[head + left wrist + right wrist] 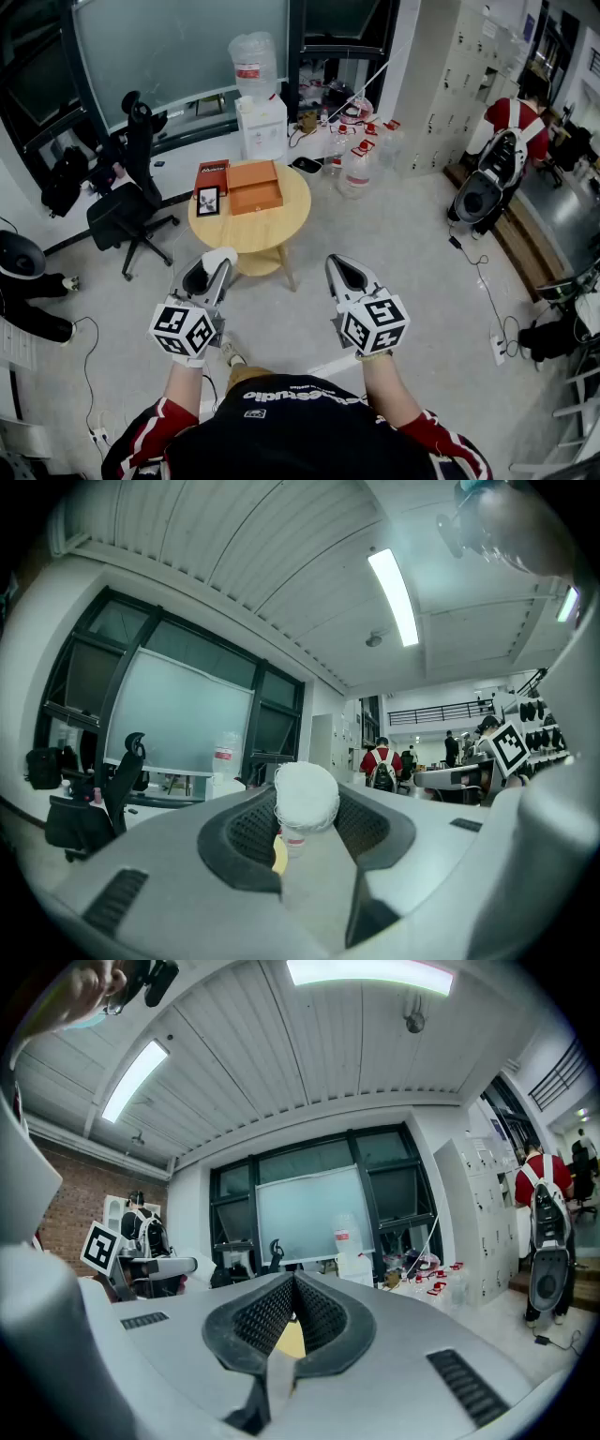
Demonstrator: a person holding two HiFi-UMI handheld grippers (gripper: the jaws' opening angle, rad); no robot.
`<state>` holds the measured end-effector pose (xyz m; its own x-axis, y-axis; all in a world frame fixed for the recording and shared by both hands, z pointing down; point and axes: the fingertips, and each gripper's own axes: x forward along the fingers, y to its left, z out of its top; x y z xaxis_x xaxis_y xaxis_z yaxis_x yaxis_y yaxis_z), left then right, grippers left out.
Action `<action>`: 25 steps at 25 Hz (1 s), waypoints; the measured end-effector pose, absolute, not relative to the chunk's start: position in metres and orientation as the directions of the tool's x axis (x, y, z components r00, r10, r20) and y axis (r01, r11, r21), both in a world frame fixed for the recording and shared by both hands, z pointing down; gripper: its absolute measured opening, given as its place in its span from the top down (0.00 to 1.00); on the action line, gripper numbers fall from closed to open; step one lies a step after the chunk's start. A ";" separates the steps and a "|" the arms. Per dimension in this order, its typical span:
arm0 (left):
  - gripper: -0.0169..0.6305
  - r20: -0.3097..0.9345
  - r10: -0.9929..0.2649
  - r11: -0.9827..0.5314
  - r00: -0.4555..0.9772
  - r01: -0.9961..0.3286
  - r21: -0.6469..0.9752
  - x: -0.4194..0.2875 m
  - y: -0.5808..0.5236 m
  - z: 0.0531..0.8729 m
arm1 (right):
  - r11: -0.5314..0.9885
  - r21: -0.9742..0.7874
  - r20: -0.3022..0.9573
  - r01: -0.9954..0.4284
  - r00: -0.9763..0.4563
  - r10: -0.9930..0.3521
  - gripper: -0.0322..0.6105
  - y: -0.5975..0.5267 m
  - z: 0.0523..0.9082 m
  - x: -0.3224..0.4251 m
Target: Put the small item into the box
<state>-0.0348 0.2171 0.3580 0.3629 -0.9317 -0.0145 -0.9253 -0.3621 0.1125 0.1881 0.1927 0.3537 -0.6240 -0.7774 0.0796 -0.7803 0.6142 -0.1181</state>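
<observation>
Small white item (306, 799) clamped in the left hand-held gripper (214, 267)
In the lower middle of the head view, the 2 jaws of this gripper press on the item. The right hand-held gripper (342, 267) has its jaws together, with nothing between. The orange box (255, 187) lies on the round counter (253, 234), upper middle, well apart from both
</observation>
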 end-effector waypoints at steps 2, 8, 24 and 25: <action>0.69 -0.007 -0.933 -0.359 0.361 -0.926 0.112 -0.033 0.215 0.360 | 0.613 -0.121 0.087 -0.781 -0.623 -0.777 0.91 0.191 0.357 0.190; 0.69 0.001 -0.933 -0.358 0.360 -0.929 0.096 -0.030 0.214 0.357 | 0.603 -0.123 0.078 -0.788 -0.614 -0.786 0.91 0.189 0.358 0.197; 0.69 0.002 -0.937 -0.347 0.349 -0.933 0.100 -0.036 0.203 0.359 | 0.600 -0.128 0.076 -0.790 -0.611 -0.788 0.91 0.177 0.366 0.195; 0.69 0.008 -0.938 -0.345 0.347 -0.933 0.102 -0.038 0.201 0.362 | 0.601 -0.128 0.082 -0.789 -0.612 -0.786 0.91 0.177 0.368 0.194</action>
